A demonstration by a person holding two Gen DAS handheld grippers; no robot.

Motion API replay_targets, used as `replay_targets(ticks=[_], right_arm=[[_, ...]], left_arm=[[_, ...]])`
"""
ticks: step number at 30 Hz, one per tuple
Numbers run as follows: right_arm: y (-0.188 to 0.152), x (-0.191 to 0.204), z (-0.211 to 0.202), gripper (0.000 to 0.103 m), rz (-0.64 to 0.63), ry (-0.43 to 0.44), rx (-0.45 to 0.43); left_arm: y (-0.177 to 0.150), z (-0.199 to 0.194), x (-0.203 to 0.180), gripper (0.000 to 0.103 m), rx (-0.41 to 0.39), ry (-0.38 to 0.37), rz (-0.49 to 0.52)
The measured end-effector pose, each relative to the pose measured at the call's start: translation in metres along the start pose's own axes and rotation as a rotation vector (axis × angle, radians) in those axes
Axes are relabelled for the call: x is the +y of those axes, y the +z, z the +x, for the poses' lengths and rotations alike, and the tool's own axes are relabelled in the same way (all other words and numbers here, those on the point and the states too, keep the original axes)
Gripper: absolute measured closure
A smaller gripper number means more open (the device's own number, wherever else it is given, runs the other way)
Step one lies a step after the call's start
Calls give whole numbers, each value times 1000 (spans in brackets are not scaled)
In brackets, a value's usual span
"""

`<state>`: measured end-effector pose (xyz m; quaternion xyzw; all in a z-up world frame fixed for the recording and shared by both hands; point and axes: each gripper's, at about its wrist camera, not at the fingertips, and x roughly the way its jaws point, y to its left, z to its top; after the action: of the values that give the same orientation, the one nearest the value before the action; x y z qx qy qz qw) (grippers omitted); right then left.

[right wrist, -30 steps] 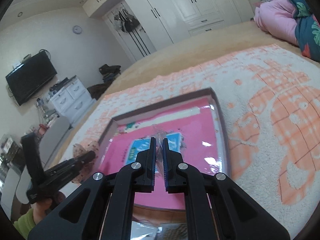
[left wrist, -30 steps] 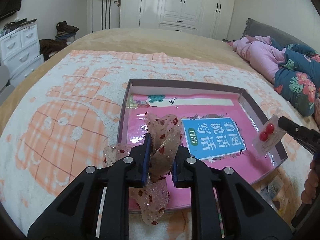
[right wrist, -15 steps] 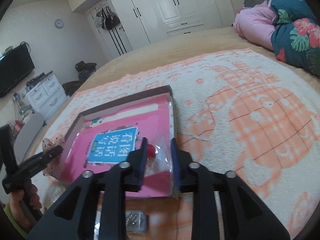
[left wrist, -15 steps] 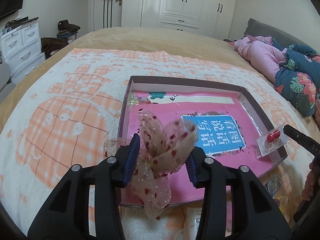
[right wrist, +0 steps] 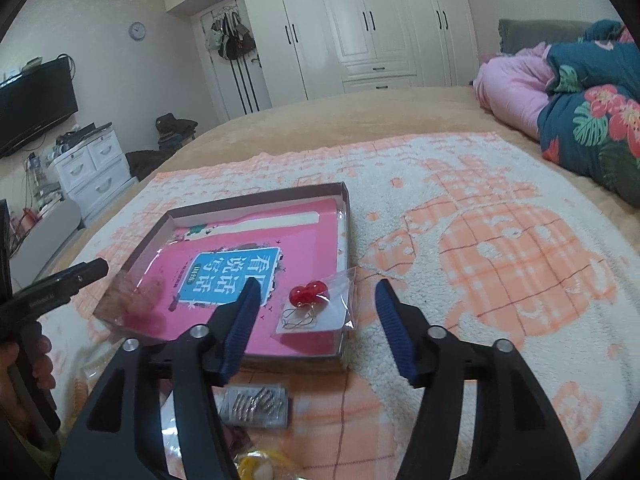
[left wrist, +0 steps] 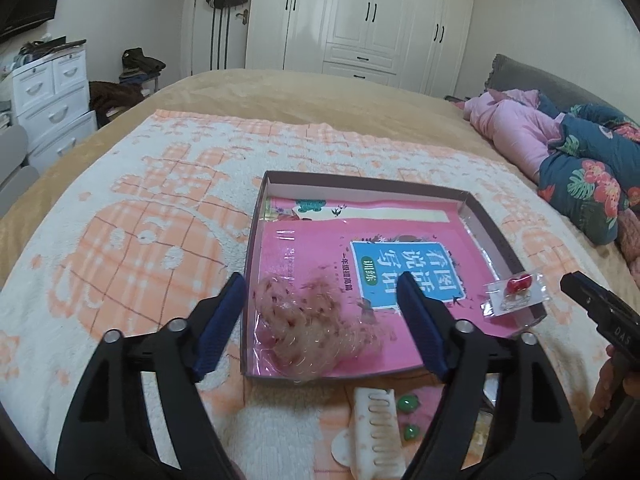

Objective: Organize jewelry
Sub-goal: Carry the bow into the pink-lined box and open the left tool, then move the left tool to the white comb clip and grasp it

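A shallow box [left wrist: 362,179] [right wrist: 256,196] holds a pink book on the bed blanket. A sheer spotted pink scrunchie [left wrist: 316,332] [right wrist: 136,300] lies in the box's near left corner. A clear bag with red heart earrings [left wrist: 516,292] [right wrist: 316,308] rests on the box's near right corner. My left gripper [left wrist: 324,300] is open and empty just above the scrunchie. My right gripper [right wrist: 316,300] is open and empty around the earring bag.
A white comb clip [left wrist: 376,436] and green earrings [left wrist: 408,404] lie in front of the box. A clear bag of silver pieces [right wrist: 256,406] and a yellow item [right wrist: 256,468] lie near the right gripper. Pink and floral bedding [left wrist: 560,152] sits far right.
The left gripper opened and dropped the scrunchie into the box. The right gripper opened and left the earring bag on the box's corner. Both grippers pulled back.
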<state>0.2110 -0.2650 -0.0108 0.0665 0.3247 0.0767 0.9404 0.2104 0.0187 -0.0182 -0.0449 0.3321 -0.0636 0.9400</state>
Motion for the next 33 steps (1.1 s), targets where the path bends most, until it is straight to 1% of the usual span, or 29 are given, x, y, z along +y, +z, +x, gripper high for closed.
replay_targets(ticks=[2,3,5,10,13,15,21,33], right_arm=[[-1,3,-9,36,-17,-5,-16],[-2,5,-14,34,-25,-5,-24],[-3,8,-21,28,-38,-6,-34],[-9,15,-38,21,-65,-5,-49],[-15,17,-47,19,-76,1,-54],[-18,20,-52,19,-81,2,-56],[-26,26,-67,17,-101,13,-67],[-43,54,-86,16,-224,38,-71]], left_arm=[[0,-7,-1,27,-12,-3,0],[0,-9,-1,23,-16,-2,0],[0,-16,-1,21,-26,-7,-3],[-3,-28,-1,16,-40,-7,-2],[-8,-35,2,16,-43,-9,-9],[-11,-40,3,14,-43,-10,-12],[-20,-56,6,13,-57,-11,-27],[-33,-80,9,13,-83,1,-20]])
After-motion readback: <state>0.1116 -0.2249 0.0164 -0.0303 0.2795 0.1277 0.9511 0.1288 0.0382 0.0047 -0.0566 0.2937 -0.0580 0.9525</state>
